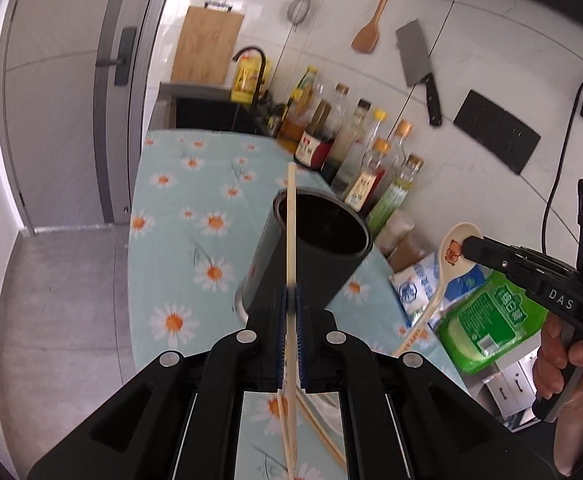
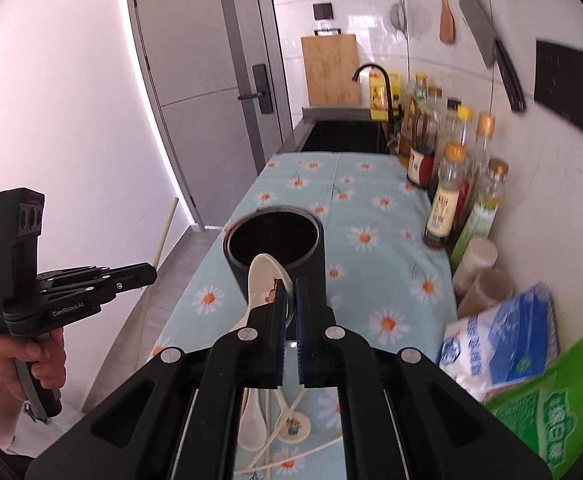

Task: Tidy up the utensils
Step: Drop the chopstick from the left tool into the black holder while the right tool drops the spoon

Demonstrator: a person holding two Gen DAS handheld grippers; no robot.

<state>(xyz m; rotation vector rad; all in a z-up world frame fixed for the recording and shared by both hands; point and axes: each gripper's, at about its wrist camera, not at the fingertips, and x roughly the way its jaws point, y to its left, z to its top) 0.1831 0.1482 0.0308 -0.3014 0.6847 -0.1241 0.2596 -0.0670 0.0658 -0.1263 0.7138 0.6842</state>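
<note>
Both hands are loaded and lifted above the counter. The left gripper (image 1: 291, 304) has its blue pads pinched tight on a single wooden chopstick (image 1: 290, 232), which stands nearly upright in front of the dark cylindrical holder (image 1: 315, 256). The right gripper (image 2: 290, 304) is clamped on a white ceramic spoon (image 2: 265, 280) with a cartoon print, its bowl right at the holder's near rim.

The holder sits on the daisy-print cloth (image 2: 363, 208), about midway along the counter, and looks empty inside — nothing has gone in yet, as far as I can see. Left on the cloth at the near edge are more chopsticks (image 1: 319, 428) and at least two more spoons (image 2: 251, 420). So I'd call this early: the first pair of utensils is poised to drop, and several remain to be collected.
</note>
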